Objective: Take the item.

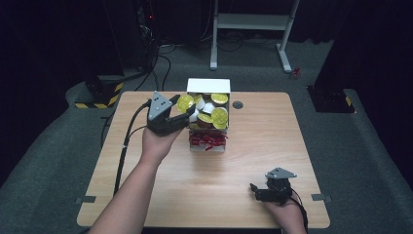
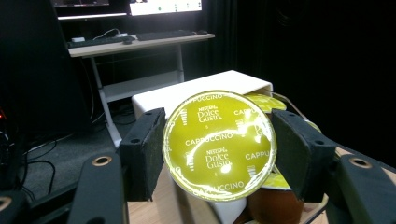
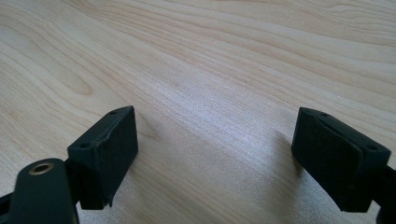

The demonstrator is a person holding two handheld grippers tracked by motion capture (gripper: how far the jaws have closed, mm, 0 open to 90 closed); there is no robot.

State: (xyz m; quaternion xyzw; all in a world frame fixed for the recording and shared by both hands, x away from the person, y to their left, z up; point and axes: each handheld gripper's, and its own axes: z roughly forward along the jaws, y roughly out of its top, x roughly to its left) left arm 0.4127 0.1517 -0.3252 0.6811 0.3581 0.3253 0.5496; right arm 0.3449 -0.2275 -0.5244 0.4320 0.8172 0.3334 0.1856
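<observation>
Your left gripper (image 1: 181,113) is clamped on a yellow-lidded capsule (image 2: 219,144), held just above the white box (image 1: 208,86) at the box's 9 o'clock edge — the picking-out step, as I judge it. Next, carry it clear to bare table (image 1: 209,185) — your right gripper (image 1: 260,191) rests there at 5 o'clock, jaws spread and empty.

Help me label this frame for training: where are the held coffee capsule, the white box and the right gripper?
coffee capsule (image 2: 218,144), left gripper view, middle of its yellow foil lid.
white box (image 1: 208,85), high view, its raised back flap.
right gripper (image 3: 215,156), right gripper view, midway between its open jaws.
</observation>
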